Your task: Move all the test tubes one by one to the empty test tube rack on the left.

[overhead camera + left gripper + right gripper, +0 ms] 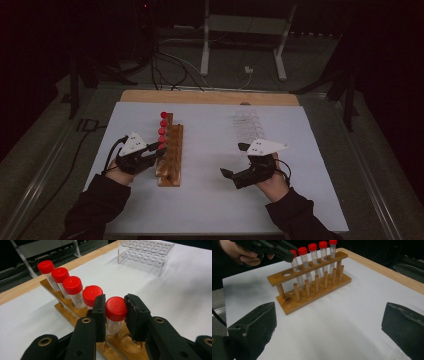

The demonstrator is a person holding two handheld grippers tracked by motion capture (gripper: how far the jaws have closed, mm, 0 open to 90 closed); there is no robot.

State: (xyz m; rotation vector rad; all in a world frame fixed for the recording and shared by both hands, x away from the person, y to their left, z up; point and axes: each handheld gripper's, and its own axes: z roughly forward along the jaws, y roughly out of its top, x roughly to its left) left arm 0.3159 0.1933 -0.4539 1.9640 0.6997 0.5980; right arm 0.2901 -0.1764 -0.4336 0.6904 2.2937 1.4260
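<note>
Person at table w/ two handheld grippers. Left gripper (116, 312) pinches the red cap of the nearest capped tube (115, 315), which stands upright in a wooden rack (309, 285) beside four other red-capped tubes. Right gripper (329, 327) hangs over the white sheet, jaws spread wide, holding nothing. Clear plastic rack (146, 253) sits well apart, far side. Step in hand, prob.: gripping the tube. Next move likely needs a straight upward lift to clear the hole w/o tipping the rack.
</note>
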